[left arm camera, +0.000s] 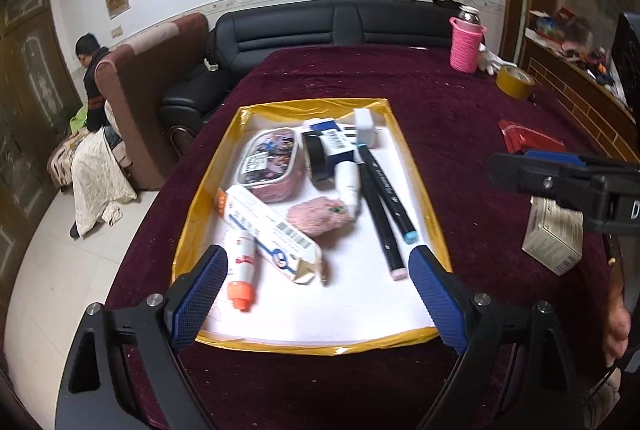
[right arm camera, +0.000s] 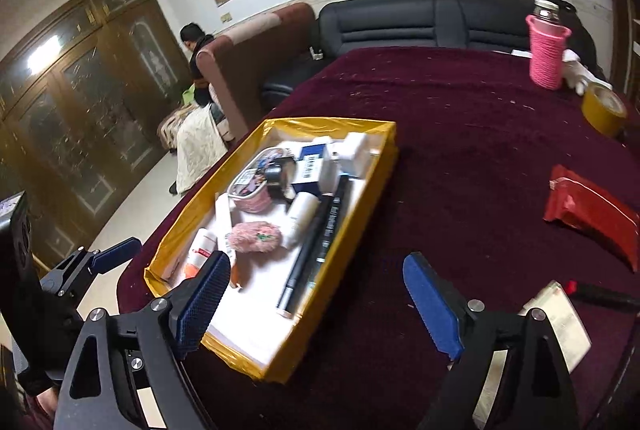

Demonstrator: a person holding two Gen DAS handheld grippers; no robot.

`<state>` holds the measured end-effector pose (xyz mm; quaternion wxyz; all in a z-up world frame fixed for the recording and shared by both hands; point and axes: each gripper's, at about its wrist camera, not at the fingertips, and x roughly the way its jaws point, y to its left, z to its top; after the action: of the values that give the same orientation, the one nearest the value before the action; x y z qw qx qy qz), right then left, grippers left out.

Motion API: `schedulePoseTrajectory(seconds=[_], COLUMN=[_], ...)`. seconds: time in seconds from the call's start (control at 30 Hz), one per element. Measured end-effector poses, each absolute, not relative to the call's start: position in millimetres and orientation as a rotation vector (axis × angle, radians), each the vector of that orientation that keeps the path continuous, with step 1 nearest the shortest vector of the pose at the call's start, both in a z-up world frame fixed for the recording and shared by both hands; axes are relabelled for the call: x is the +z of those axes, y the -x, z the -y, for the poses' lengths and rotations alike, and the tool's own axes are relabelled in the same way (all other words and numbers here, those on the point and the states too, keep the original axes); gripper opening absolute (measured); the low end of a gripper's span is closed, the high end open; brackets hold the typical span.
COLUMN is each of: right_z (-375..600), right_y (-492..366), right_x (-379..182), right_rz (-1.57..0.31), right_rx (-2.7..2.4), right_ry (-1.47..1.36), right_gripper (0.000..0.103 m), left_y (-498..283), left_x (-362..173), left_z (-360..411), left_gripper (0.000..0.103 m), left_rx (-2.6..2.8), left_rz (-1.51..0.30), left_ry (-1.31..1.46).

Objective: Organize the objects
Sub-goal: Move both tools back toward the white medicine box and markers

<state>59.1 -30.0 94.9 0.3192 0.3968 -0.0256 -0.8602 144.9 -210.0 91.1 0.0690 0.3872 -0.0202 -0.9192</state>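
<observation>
A yellow-rimmed white tray [left arm camera: 320, 348] [right arm camera: 348, 238] lies on the maroon tablecloth. It holds two black markers [left arm camera: 384, 198], a toothpaste box [left arm camera: 268, 226], an orange-capped tube [left arm camera: 242, 270], a pink fuzzy ball [left arm camera: 320, 216], a pink case [left arm camera: 272, 162], black tape [left arm camera: 316, 158] and a blue-white box [left arm camera: 332, 134]. My left gripper [left arm camera: 318, 256] hovers open over the tray's near end, empty. My right gripper [right arm camera: 316, 260] is open too, over the tray's near right corner, holding nothing. A red packet [right arm camera: 592, 214], a beige box [right arm camera: 556, 326] and a black pen [right arm camera: 604, 296] lie outside the tray.
A pink-sleeved bottle [left arm camera: 466, 44] and a roll of yellow tape [left arm camera: 516, 82] stand at the table's far right. A black sofa [left arm camera: 304, 30] is behind the table. A person [left arm camera: 94, 70] sits far left. The table edge drops to the tiled floor on the left.
</observation>
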Motion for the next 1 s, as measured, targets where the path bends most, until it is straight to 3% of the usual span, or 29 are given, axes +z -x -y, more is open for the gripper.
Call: schedulePoseTrajectory(seconds=[0.57,1.0], right_z=[-102,-219], right_y=[-44,-45], right_x=[85,66], right_rz=[0.328,0.640], right_rx=[-2.408,-2.505], right_ry=[-1.065,-1.100], right_gripper=[0.094,0.094], left_y=[-123,-105], left_x=[82,64], left_z=[131,77], left_gripper=[0.092,0.092], left_rx=[-2.805,-2.825], left_rz=[0.291,0.412], left_ry=[-1.278,-1.409])
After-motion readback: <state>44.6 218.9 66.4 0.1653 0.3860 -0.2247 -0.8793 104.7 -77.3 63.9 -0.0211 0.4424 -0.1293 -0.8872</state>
